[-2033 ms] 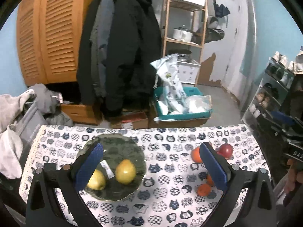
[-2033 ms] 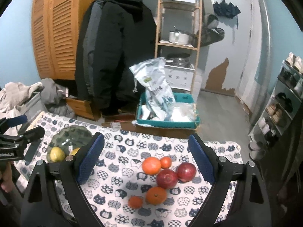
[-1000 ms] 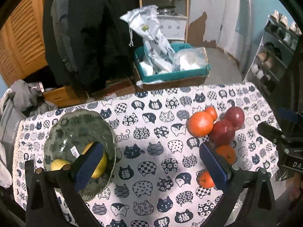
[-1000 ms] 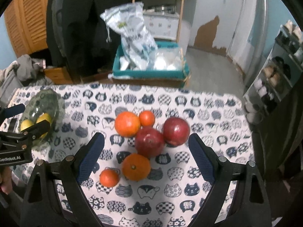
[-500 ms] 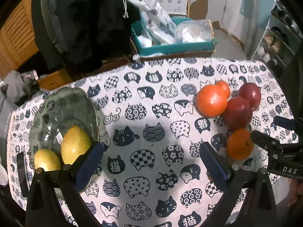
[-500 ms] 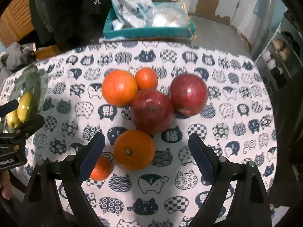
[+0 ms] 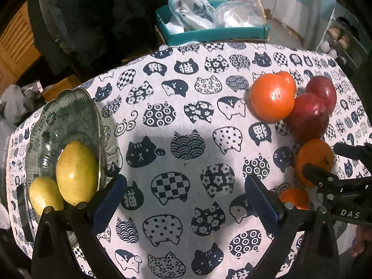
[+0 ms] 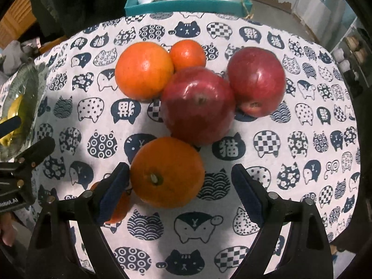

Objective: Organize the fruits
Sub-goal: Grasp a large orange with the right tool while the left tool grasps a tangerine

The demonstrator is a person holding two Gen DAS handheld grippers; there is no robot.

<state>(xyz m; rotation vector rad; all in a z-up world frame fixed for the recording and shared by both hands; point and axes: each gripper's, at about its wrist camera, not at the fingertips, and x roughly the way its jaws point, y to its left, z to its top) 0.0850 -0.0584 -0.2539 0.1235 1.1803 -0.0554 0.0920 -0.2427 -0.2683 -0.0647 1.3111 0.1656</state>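
Note:
My right gripper is open, low over the table. A large orange sits between its blue pads, against the left pad. A small orange lies partly behind the left finger. Two red apples, another large orange and a small orange lie beyond. My left gripper is open and empty over bare cloth. A green glass bowl at the left holds two yellow fruits. The fruit cluster lies to the right, where the right gripper straddles an orange.
A cat-print cloth covers the table. Beyond its far edge stand a teal box with plastic bags, dark hanging coats and a wooden cabinet. Shoe racks stand at the right.
Both grippers have dropped closer to the table. The right gripper has moved forward so the large orange now sits between its pads. The left gripper has come lower near the bowl.

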